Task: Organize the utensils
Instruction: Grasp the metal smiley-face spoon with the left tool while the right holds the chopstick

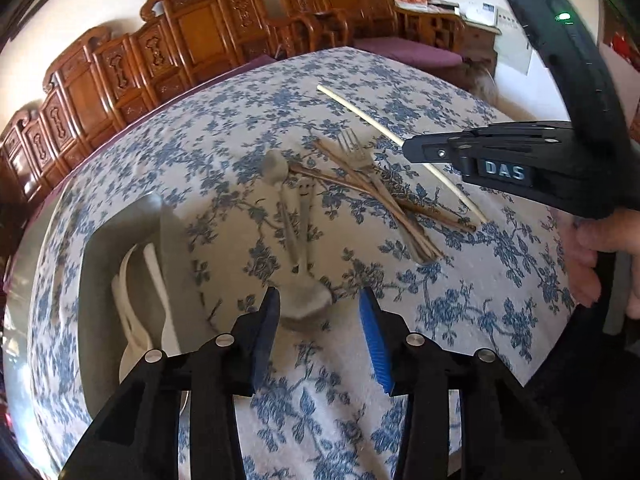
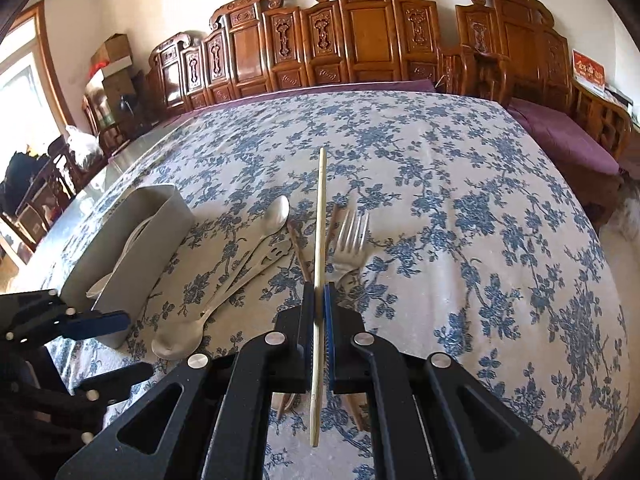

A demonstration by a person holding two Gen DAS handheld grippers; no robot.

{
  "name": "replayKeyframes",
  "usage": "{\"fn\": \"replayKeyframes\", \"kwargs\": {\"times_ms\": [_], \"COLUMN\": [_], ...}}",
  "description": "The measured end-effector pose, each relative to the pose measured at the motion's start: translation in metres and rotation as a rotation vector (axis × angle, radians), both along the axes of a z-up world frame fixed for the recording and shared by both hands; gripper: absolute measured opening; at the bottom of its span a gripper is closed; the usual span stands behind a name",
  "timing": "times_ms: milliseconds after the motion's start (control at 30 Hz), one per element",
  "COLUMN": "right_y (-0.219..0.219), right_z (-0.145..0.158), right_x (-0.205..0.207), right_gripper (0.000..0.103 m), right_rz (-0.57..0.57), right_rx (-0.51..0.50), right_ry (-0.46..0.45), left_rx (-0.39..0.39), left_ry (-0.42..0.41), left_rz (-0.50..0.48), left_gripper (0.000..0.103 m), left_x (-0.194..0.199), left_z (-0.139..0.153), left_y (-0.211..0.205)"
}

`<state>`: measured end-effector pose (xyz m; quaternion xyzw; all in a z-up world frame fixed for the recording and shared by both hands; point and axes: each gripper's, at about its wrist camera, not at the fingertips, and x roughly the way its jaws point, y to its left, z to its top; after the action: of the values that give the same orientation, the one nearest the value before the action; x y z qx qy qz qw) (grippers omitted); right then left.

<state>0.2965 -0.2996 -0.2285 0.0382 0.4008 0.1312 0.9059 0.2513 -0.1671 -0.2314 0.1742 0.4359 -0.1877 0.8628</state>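
Pale bamboo marks the one utensil in hand: the light chopstick (image 2: 319,264) is pinched between the clenched pads of the right gripper (image 2: 319,312), its long axis running straight from 6 to 12 o'clock in the right wrist view, the rear end poking out behind the fingers and the longer end reaching forward over the floral tablecloth (image 2: 460,200). From the left wrist view the same stick (image 1: 360,114) slants from 10 toward 4 o'clock, passing behind the right gripper's black body, seemingly raised off the cloth.

What the coming move turns on, I judge, is the grey organizer box (image 2: 132,240): it lies at about 9 to 10 o'clock of the right gripper, across the heap of loose cutlery, and its long axis slants toward 1 o'clock rather than matching the stick. So the chopstick would need carrying leftward and turning to line up with the box before release. White utensils (image 1: 132,288) already lie inside.

The left gripper (image 1: 318,312) is released, its jaws spread wide and holding nothing, poised just short of a metal spoon (image 1: 306,292) whose bowl sits between the fingertips' line at 12 o'clock. That hand is the nearer one to the box. Beyond lie a second spoon (image 1: 276,170), a fork (image 1: 354,148) and crossed brown chopsticks (image 1: 384,200), all still loose on the cloth.
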Motion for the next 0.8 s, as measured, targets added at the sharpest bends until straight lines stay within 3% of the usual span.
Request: {"fn": "replayKeyframes", "kwargs": {"times_ms": [167,400,800], "right_y": [-0.007,-0.006,-0.007], "right_z": [0.001,0.0,0.001], "right_x": [0.002,0.003,0.005], "right_gripper": [0.006,0.006,0.006], "right_rz": [-0.016,-0.009,-0.007], "right_rx": [0.025,0.028,0.04], "right_ry": [0.003,0.005,0.004], "left_rx": [0.002,-0.006,-0.017], "left_ry": [0.052,0.192,0.279], "left_rz": [0.029,0.083,0.081], "left_gripper": [0.039,0.025,0.021], "left_x": [0.028,0.064,0.066], "left_z": [-0.003,-0.024,-0.037], "left_y": [-0.007,-0.008,-0.013]}}
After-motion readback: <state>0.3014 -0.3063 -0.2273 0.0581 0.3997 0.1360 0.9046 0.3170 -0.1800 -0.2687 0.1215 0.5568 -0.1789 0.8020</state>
